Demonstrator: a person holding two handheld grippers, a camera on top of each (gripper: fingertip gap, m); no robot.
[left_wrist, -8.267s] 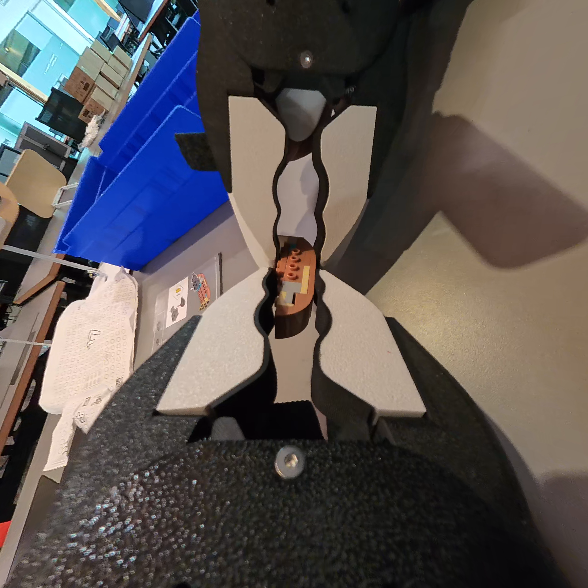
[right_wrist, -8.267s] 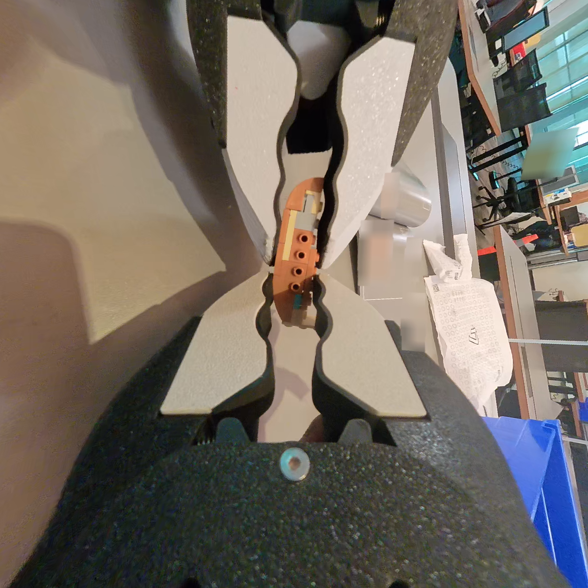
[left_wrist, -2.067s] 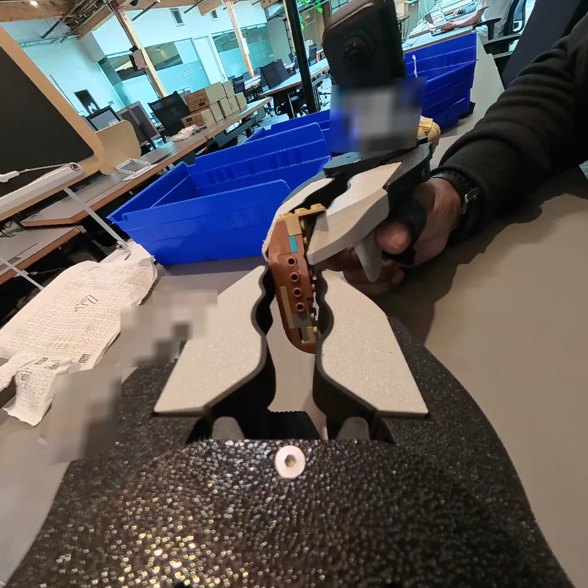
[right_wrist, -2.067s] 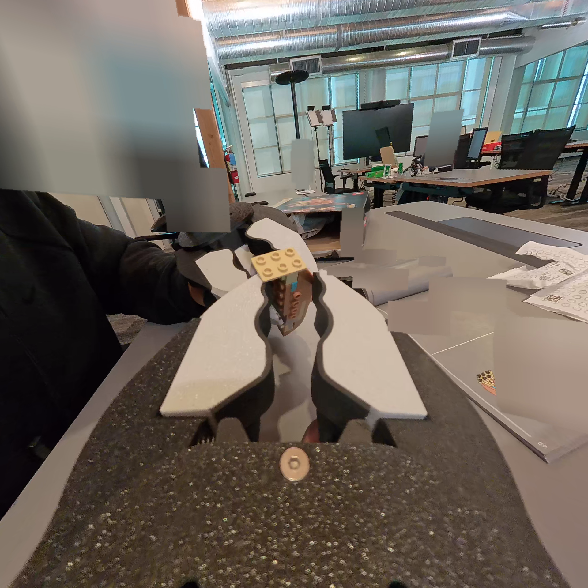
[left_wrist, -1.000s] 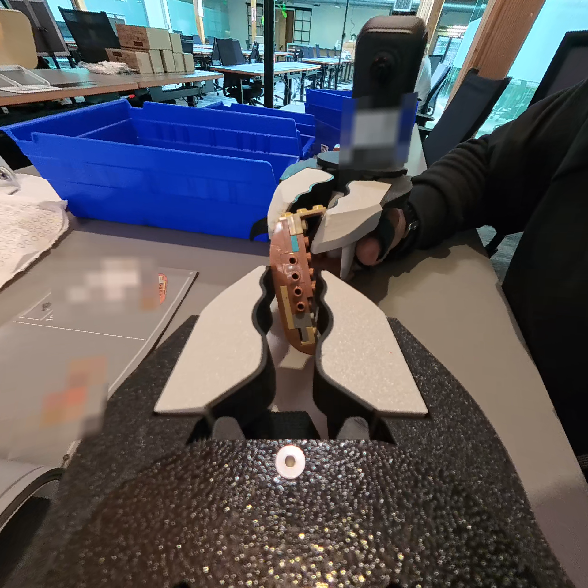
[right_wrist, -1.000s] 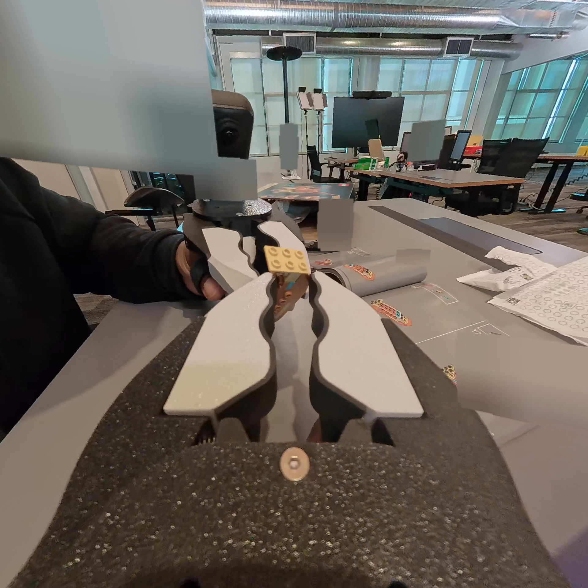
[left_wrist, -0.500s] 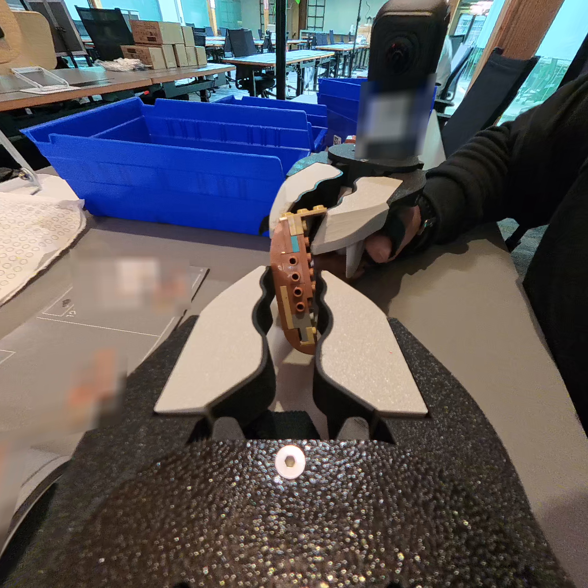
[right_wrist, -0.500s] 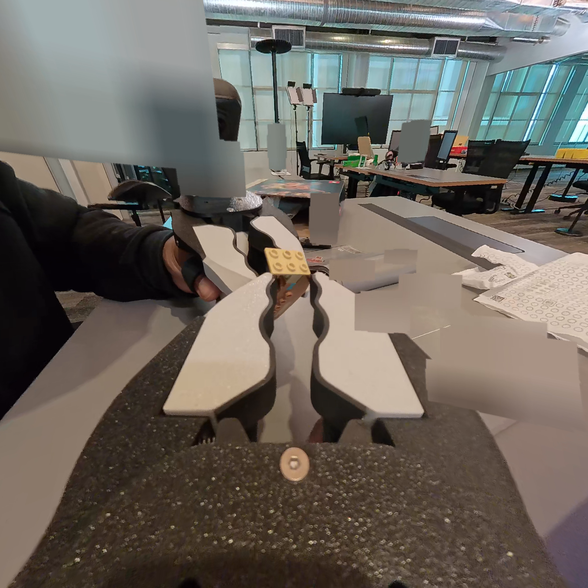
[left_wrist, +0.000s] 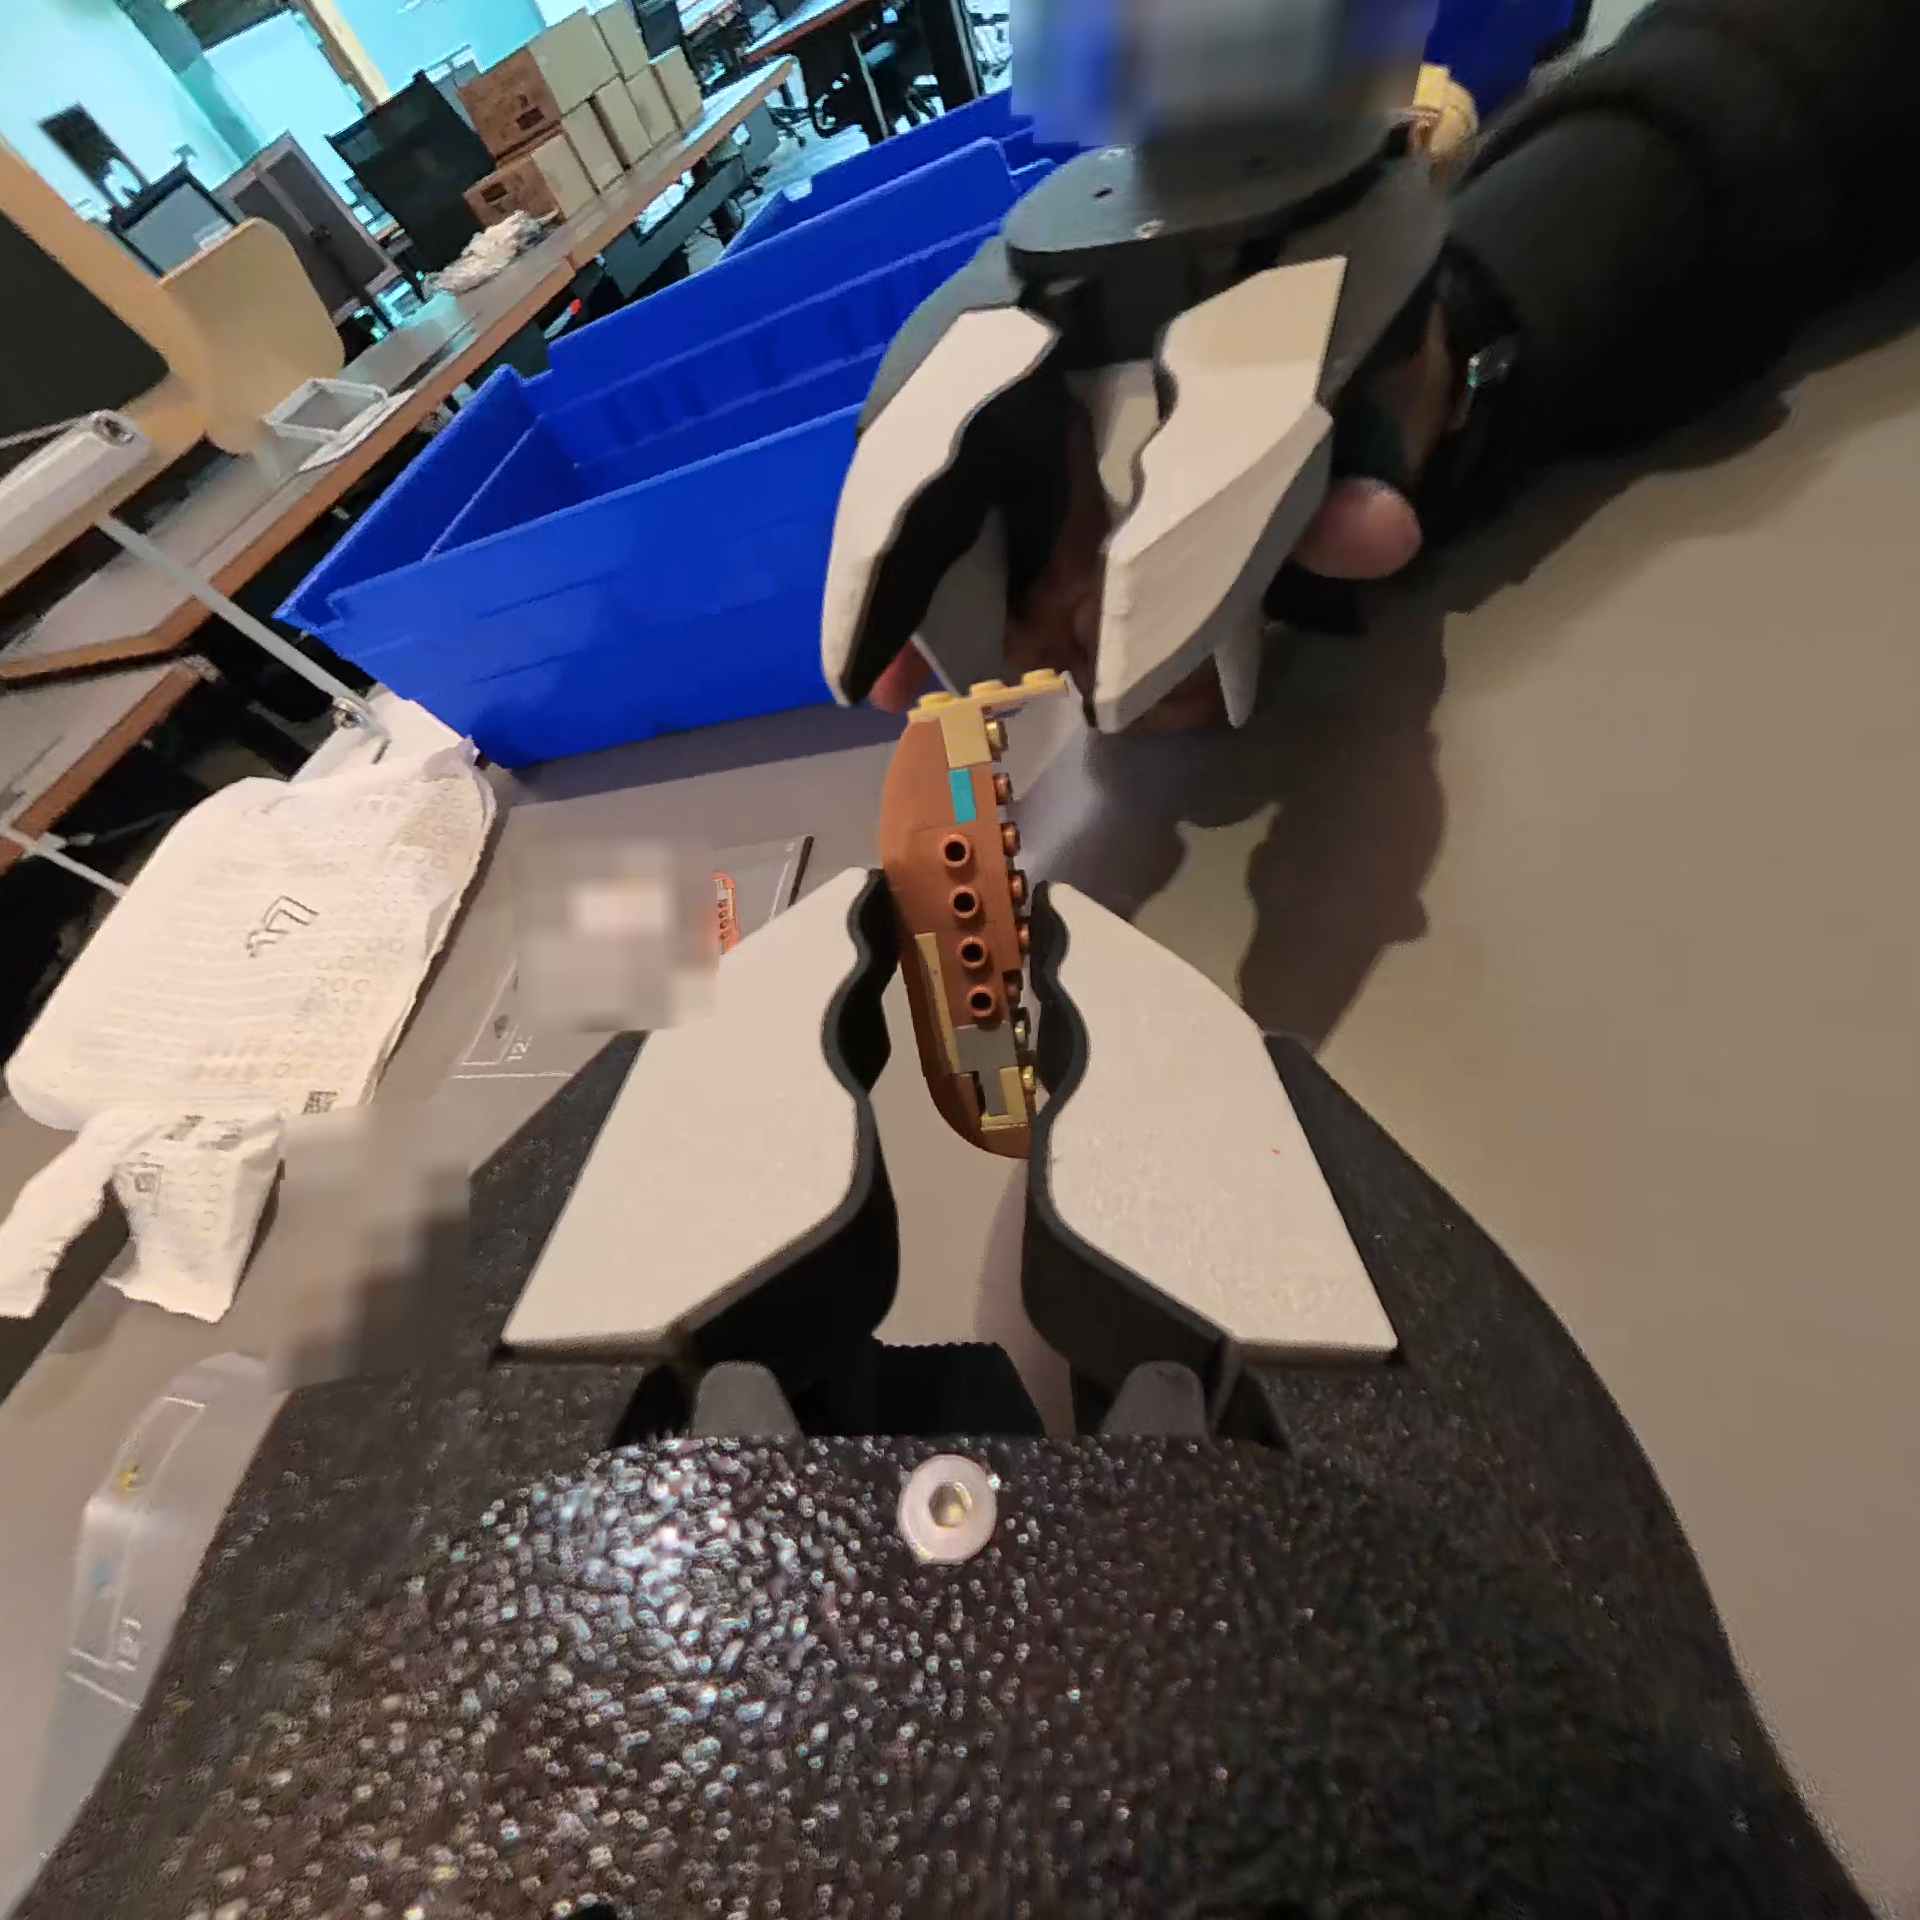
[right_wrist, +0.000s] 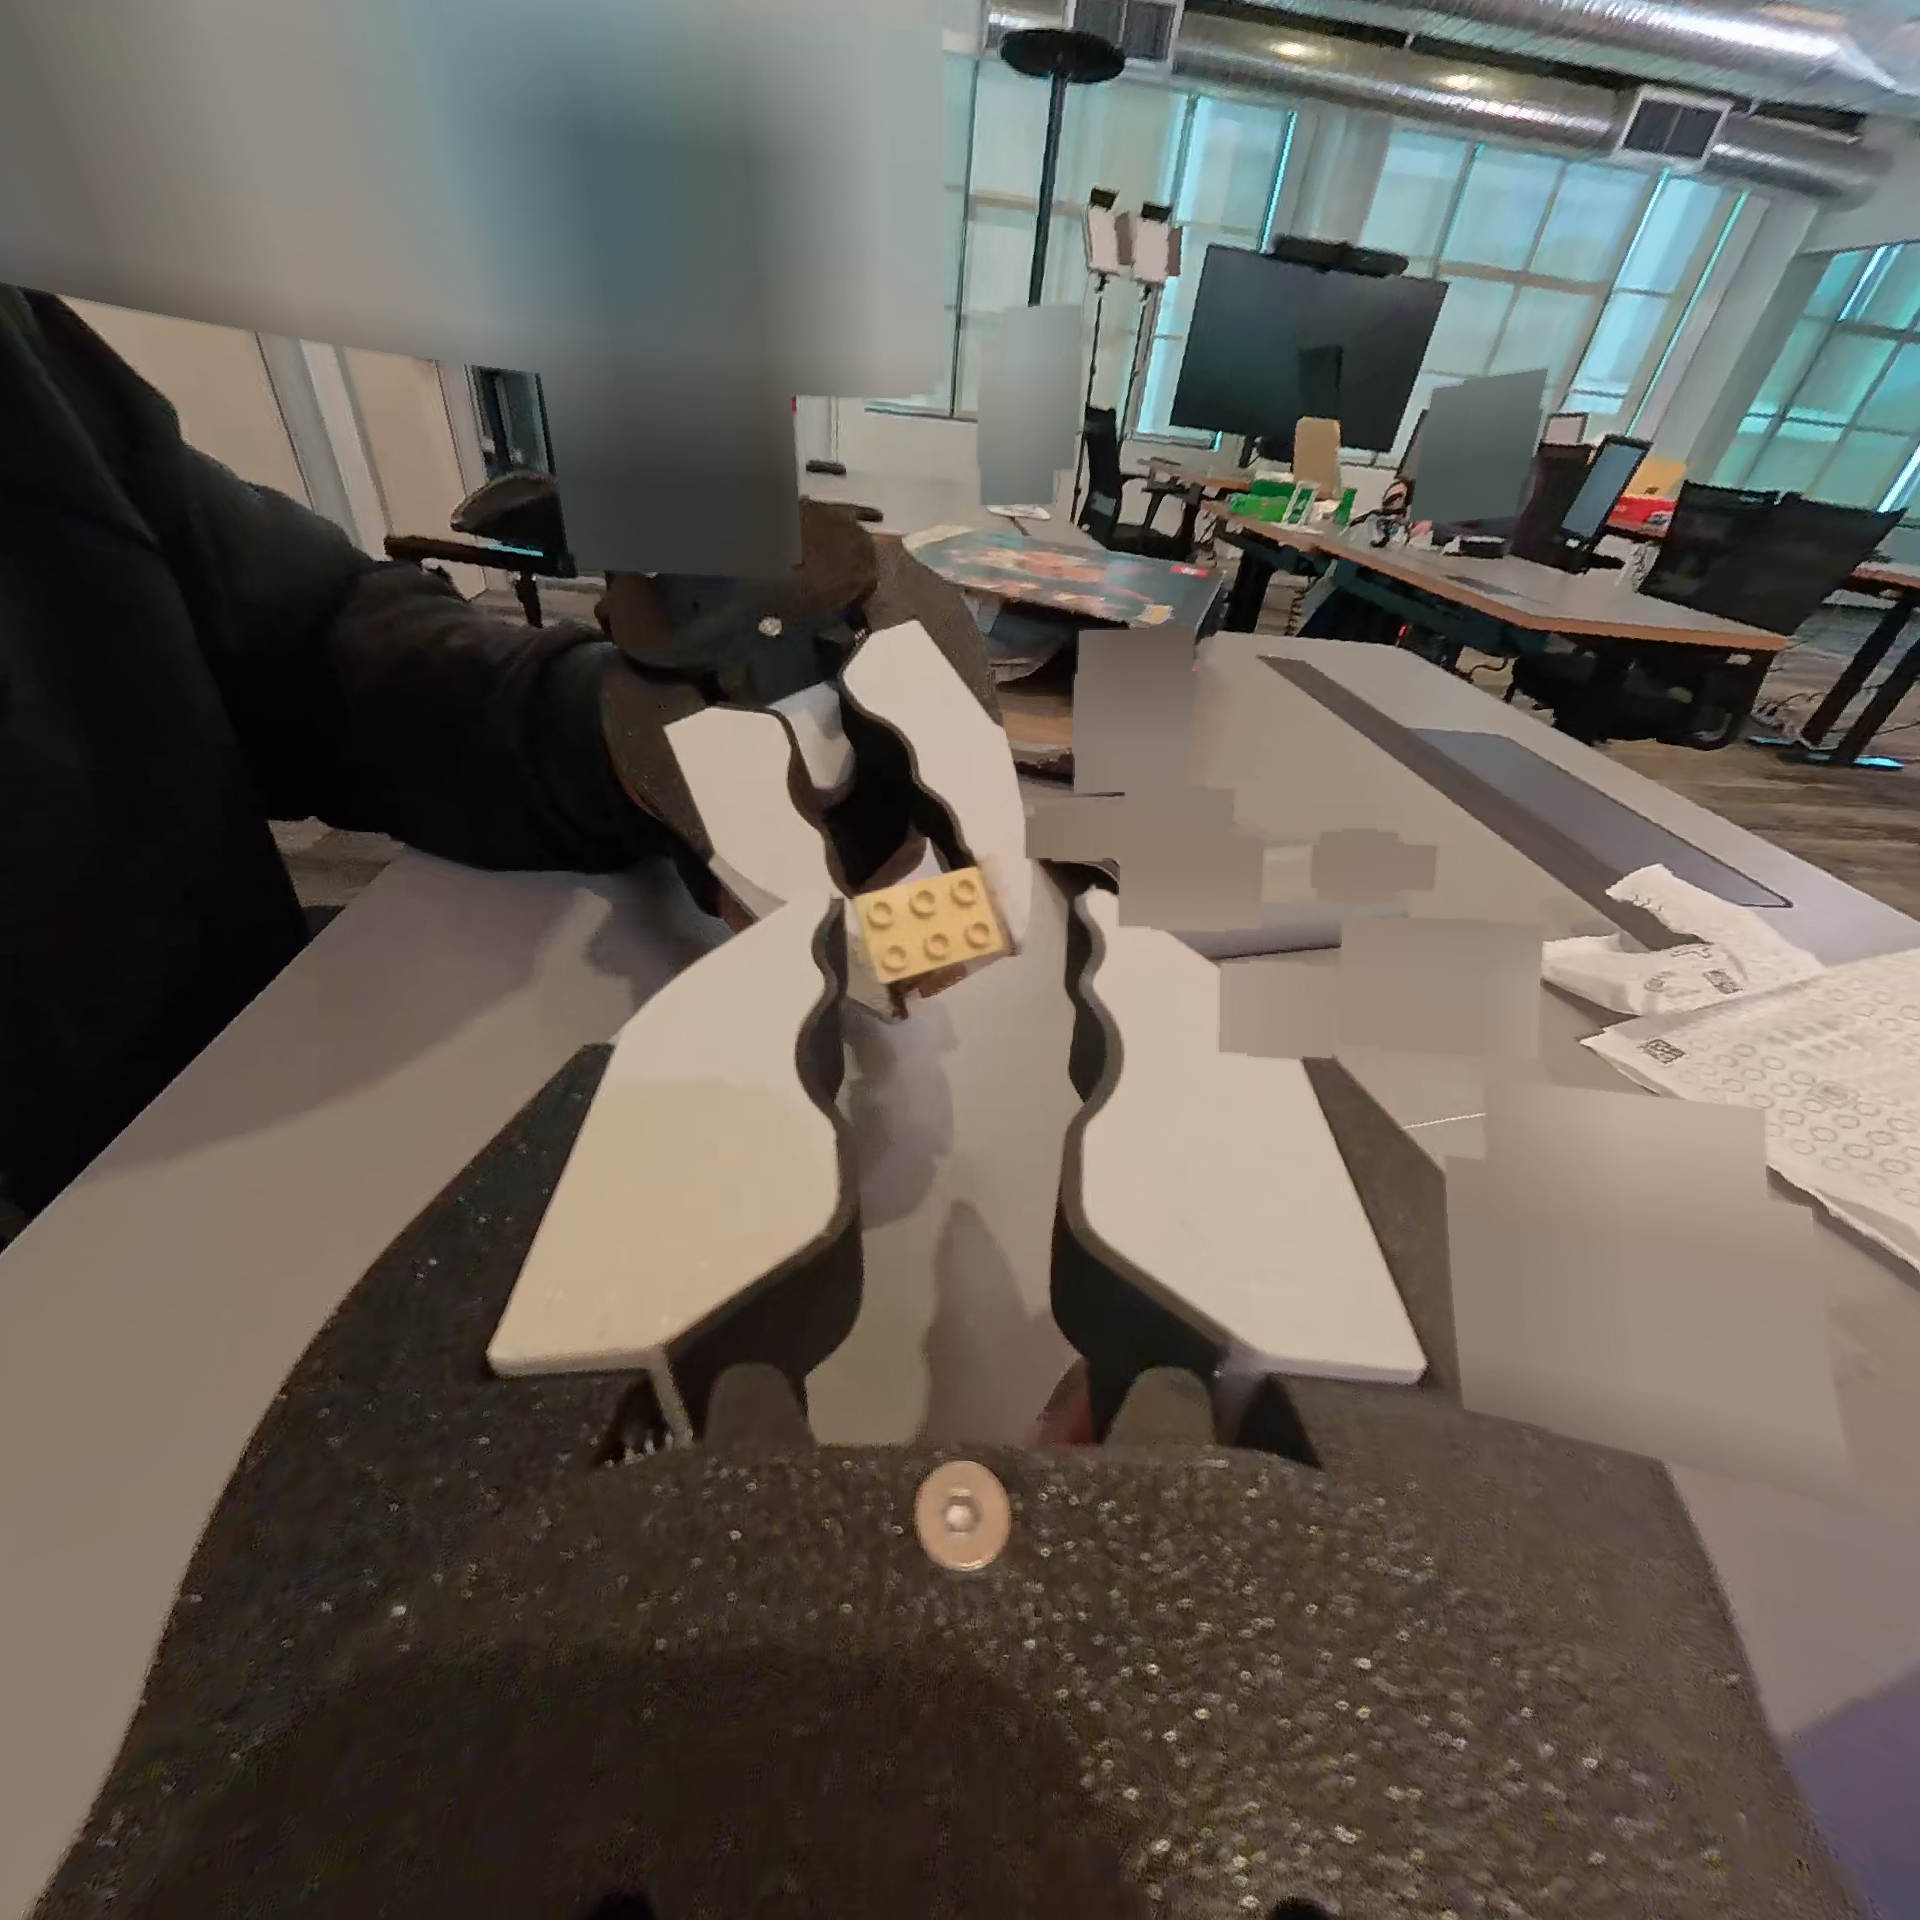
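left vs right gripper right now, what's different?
Left gripper has its pads pressed on a brown brick model; right gripper holds nothing.
Left's fingers sit narrow around the model; right's stand wide apart, its fingertips clear of the tan plate on the model's end.
Left's fingers reach along the model's lower part; right hovers at its top end.
Shared: grey fingers, black pads, black textured bodies, both hand-held over the grey table.

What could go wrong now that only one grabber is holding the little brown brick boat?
The left gripper pinches only the lower end of the brick boat, so the long upper part could tip or slip out.

The open right gripper hangs close above the tan plate on top. A bump might knock that plate off.

If it drops, pieces might scatter over the grey table or hit the booklet.
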